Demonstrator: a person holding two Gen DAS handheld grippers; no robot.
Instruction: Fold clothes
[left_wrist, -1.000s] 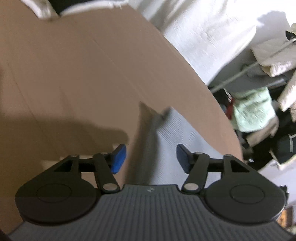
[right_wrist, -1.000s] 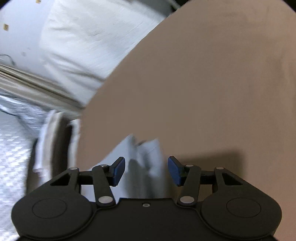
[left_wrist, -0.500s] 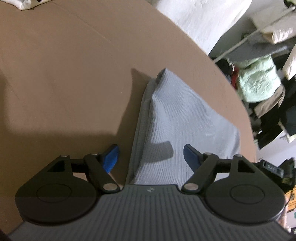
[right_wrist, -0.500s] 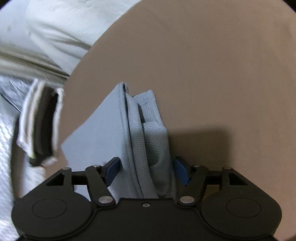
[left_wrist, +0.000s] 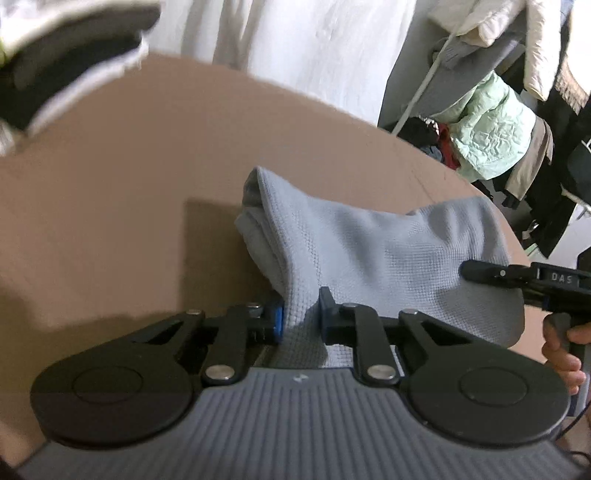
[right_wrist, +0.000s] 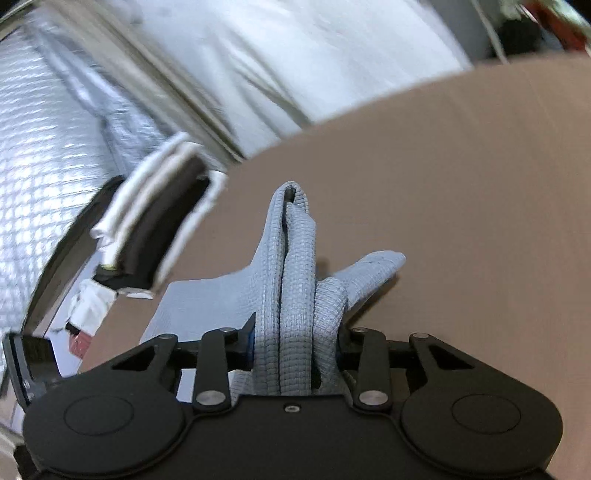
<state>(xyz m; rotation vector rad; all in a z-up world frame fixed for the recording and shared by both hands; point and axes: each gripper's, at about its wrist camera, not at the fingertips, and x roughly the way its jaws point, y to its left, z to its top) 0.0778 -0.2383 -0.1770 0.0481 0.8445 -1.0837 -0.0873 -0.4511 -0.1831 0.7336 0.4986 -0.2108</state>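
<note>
Both tools clamped on the grey garment (left_wrist: 388, 251): left tool (left_wrist: 300, 312) pinches one bunched edge, right tool (right_wrist: 295, 343) grips several stacked layers. Cloth is already doubled over, one part resting on the brown bench (left_wrist: 129, 166) near its far edge, the rest lifted. Judging by the layers, mid-fold, not yet squared or laid flat. A blurred stack of folded clothes (right_wrist: 155, 229) sits at the bench corner. Garment type, full outline and underside hidden; background motion-blurred
</note>
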